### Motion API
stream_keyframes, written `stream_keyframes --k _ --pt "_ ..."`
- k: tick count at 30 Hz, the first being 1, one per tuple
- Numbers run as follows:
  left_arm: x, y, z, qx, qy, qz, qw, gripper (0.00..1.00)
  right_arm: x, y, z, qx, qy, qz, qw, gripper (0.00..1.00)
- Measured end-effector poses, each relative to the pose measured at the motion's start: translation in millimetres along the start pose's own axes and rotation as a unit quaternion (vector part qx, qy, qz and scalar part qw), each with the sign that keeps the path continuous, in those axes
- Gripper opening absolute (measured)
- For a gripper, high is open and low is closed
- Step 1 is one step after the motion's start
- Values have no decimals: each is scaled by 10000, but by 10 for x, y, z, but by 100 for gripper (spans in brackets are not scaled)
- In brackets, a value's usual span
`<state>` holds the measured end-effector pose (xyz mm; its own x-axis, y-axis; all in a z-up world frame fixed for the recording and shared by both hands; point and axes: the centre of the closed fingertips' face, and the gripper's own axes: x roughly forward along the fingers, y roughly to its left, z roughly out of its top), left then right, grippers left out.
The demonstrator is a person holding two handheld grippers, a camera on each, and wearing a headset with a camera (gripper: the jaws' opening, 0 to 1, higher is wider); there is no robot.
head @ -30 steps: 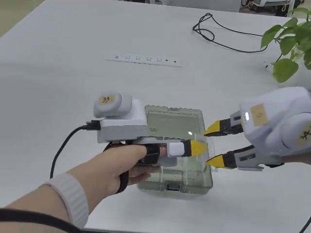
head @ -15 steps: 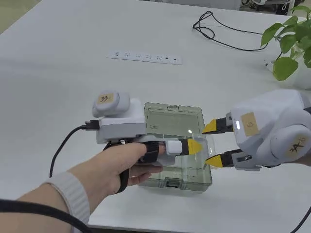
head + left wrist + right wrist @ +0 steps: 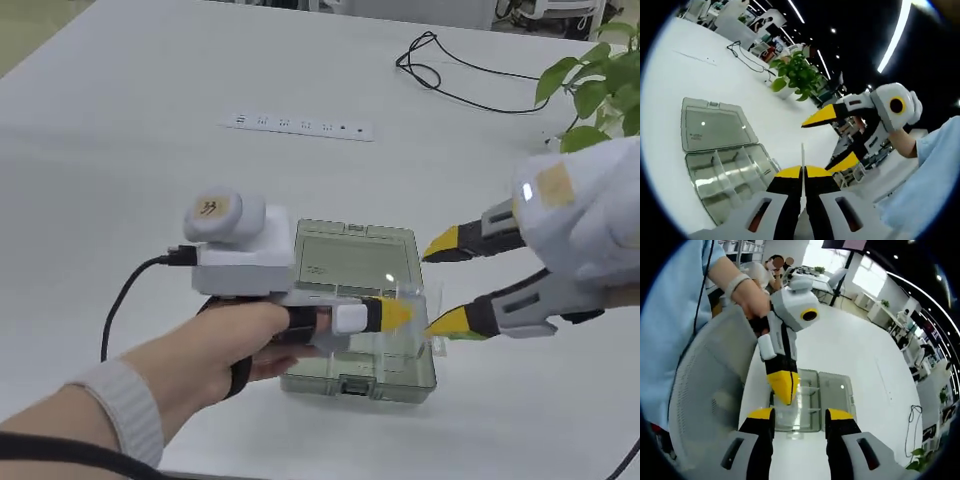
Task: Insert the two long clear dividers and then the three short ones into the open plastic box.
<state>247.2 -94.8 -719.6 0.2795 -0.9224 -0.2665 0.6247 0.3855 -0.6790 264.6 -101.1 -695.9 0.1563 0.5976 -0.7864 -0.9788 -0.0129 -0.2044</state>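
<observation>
In its own view the left tool [image 3: 801, 172] is pinching a clear divider [image 3: 801, 152] edge-on. The head view is showing the right tool [image 3: 435, 288] gaping at 3 o'clock of the box [image 3: 330, 378] on the desk [image 3: 120, 170].

The box [image 3: 350, 378] sits near on the counter [image 3: 120, 120], lid [image 3: 355, 258] on its far side. The left claw [image 3: 400, 313], a divider [image 3: 802, 156] between its jaws, is over the box; the right claw [image 3: 432, 288] is just right. Far behind lie a power strip [image 3: 300, 127] and cable [image 3: 450, 78], with a plant [image 3: 595, 90] far right.
</observation>
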Motion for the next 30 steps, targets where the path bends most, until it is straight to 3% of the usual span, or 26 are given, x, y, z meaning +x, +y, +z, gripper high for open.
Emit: stream_keyframes --k 2,5,8,12,15,18,22,30 --pt "-16 -27 -33 374 154 -37 9992 0 -34 23 28 269 -76 202 9994 36" --pt "-29 -69 -35 744 260 -202 9967 0 -45 -8 5 374 -109 384 9985 28" --pt "-41 -80 -52 1010 395 -287 9937 0 -43 59 5 457 -62 609 9971 24" --pt "-59 -125 -71 1466 483 -403 9872 0 -47 201 41 603 -37 1031 9928 21" --pt "-78 -147 -127 1887 652 -473 9787 0 -35 261 26 602 59 1211 9908 20" --pt "-90 -171 -129 1965 625 -524 9771 0 -24 329 13 676 160 1428 9873 18" --pt "-95 -205 -137 2217 653 -610 9710 0 15 362 22 691 224 1506 9859 14" --pt "-108 -240 -172 2400 694 -673 9660 0 38 498 67 627 290 1763 9819 9"
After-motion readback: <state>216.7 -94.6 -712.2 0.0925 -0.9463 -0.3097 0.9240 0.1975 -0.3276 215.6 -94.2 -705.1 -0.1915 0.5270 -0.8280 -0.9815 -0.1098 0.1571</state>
